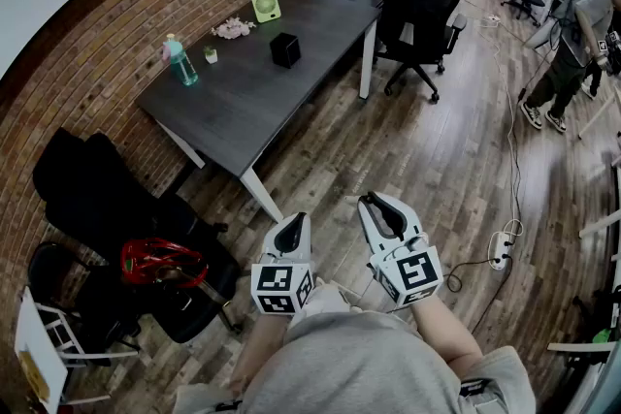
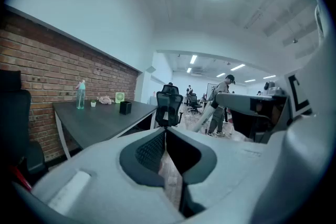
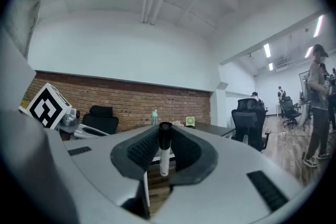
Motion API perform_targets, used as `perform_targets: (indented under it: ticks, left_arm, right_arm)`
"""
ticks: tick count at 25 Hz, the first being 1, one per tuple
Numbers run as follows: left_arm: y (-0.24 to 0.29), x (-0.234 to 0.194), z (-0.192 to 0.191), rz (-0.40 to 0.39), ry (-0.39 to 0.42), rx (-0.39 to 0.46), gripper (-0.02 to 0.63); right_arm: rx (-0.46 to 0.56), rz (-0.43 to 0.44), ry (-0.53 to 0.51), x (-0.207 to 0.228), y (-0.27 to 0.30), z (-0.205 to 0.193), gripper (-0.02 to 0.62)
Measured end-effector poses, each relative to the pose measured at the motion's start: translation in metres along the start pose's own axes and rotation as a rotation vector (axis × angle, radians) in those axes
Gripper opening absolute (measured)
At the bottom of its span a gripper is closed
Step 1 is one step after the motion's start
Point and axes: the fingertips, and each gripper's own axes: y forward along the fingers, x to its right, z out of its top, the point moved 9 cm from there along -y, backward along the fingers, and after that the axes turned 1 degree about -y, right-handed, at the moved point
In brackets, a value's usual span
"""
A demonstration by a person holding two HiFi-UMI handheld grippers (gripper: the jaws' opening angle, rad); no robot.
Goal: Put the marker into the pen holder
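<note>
The black cube-shaped pen holder (image 1: 284, 48) stands on the dark table (image 1: 243, 102), far ahead of both grippers; in the left gripper view the pen holder (image 2: 125, 107) is small and distant. My right gripper (image 1: 384, 210) is held low in front of the person's body. In the right gripper view, the right gripper (image 3: 164, 131) is shut on a marker (image 3: 164, 157) with a white body and black cap, standing upright between the pads. My left gripper (image 1: 291, 233) is beside it; its jaws (image 2: 166, 129) meet at the tips with nothing between them.
On the table are a teal bottle (image 1: 179, 59), a small plant pot (image 1: 211, 54), a pink object (image 1: 233, 28) and a green fan (image 1: 265, 6). Black office chairs (image 1: 417, 10) stand beyond it. A red helmet (image 1: 160, 262) lies on a chair at left. A power strip (image 1: 501, 249) lies on the wooden floor.
</note>
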Motion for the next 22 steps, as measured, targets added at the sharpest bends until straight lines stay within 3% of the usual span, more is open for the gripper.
perform_targets:
  ticks: [10,22]
  left_arm:
    - [-0.032,0.021,0.002,-0.002,-0.015,0.043,0.021]
    - [-0.041,0.047,-0.002,-0.007,-0.018,0.018,0.021]
  right_arm:
    - [0.022,0.012,-0.033,-0.016,-0.033,0.012,0.071]
    - [0.011,0.025,-0.013,-0.007,-0.059,0.008,0.071]
